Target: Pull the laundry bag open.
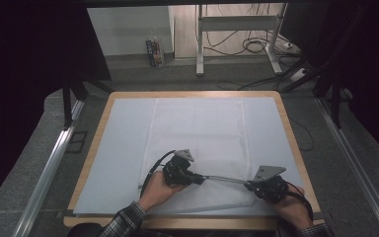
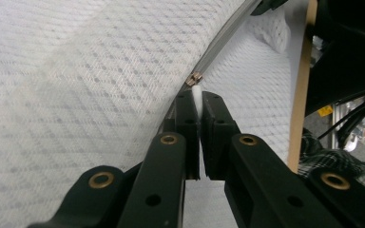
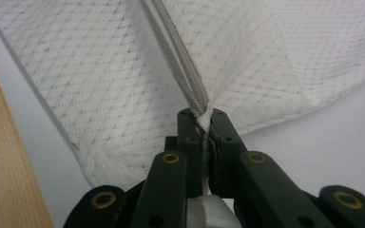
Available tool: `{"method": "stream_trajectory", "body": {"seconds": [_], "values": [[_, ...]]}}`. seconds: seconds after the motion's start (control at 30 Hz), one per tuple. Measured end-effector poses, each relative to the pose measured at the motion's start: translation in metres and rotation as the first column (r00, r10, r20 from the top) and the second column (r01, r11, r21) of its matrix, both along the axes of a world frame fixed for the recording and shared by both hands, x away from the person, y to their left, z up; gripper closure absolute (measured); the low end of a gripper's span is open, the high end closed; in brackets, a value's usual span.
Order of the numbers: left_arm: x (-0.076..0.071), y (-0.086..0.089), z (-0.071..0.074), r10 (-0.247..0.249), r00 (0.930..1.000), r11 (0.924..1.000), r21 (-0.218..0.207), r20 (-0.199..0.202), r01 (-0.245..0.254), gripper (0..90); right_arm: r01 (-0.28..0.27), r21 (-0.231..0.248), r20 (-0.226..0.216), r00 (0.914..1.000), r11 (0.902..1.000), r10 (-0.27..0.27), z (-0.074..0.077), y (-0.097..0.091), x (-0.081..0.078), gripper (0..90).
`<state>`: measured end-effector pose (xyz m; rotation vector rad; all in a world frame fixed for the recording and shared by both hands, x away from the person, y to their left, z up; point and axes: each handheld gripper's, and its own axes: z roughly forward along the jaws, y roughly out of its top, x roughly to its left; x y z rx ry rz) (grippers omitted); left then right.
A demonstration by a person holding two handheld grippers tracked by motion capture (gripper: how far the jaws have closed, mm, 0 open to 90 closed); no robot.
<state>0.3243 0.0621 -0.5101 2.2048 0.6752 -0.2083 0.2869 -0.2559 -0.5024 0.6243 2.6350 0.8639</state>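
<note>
The right gripper (image 3: 204,116) rises from six o'clock, its two black jaws with brass-coloured rivets pressed together on a pinched fold of white, diamond-patterned mesh fabric (image 3: 100,71). A grey zipper strip (image 3: 178,57) sewn into that fabric runs from the jaws up toward twelve o'clock, slightly tilted to eleven. The fabric spreads taut from nine round to three o'clock. Beneath it lies a pale blue-white sheet (image 3: 323,152), bare toward four o'clock. The table's light wooden edge (image 3: 4,161) slants along at eight o'clock.
</note>
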Motion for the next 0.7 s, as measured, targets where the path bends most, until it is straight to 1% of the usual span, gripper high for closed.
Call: {"method": "stream_trajectory", "body": {"seconds": [0.1, 0.27, 0.4, 0.53, 0.7], "values": [[-0.001, 0.002, 0.000, 0.007, 1.0000, 1.0000, 0.005, 0.002, -0.007, 87.1, 0.000, -0.001, 0.001, 1.0000, 1.0000, 0.000, 0.000, 0.000, 0.000, 84.5], [-0.003, 0.010, 0.000, 0.020, 0.9998, 0.9998, -0.005, -0.004, -0.020, 87.0, 0.000, 0.001, 0.000, 1.0000, 1.0000, 0.000, 0.000, -0.001, 0.000, 84.5], [-0.004, 0.014, 0.000, 0.027, 0.9996, 0.9996, -0.002, -0.003, -0.027, 87.1, -0.001, 0.001, -0.003, 1.0000, 1.0000, 0.001, 0.000, -0.001, 0.000, 84.5], [-0.006, 0.023, 0.002, 0.049, 0.9988, 0.9988, -0.002, 0.000, -0.049, 87.1, 0.006, 0.001, -0.006, 1.0000, 1.0000, -0.006, 0.000, -0.002, 0.000, 84.5], [-0.007, 0.031, 0.001, 0.059, 0.9982, 0.9982, -0.001, -0.005, -0.059, 87.1, 0.006, 0.002, -0.005, 1.0000, 1.0000, -0.006, 0.000, -0.003, 0.001, 84.5]]}}
